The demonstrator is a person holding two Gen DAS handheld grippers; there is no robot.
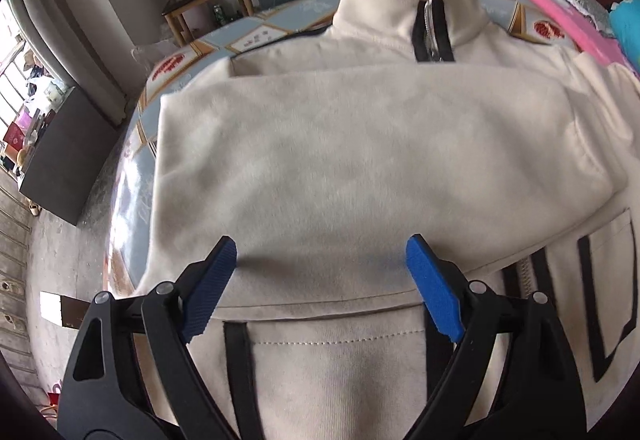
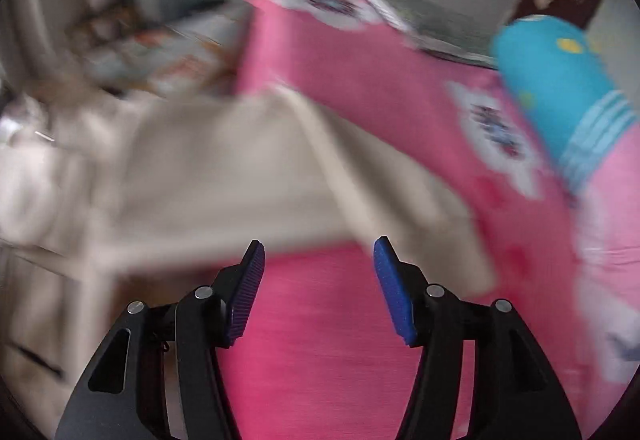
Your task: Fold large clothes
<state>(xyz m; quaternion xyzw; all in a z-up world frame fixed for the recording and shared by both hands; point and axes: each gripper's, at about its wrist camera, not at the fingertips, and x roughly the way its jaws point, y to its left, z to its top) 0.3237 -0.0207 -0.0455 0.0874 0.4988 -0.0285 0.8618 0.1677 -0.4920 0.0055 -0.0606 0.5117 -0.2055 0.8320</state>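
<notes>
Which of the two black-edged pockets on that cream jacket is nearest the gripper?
The lower pocket, directly between the left hand-held gripper arms. The other pocket sits off at the right edge, tilted.

left gripper [image 1: 320, 252]: chunky black plastic arms, triangle cutouts, round silver pivot pins, ribbed blue pads [image 1: 210, 294] on the fingers | right gripper [image 2: 319, 252]: pretty much the same deal, black linkage, shiny pins, blue textured pads [image 2: 246, 294], slotted cutout down each outer arm
</notes>
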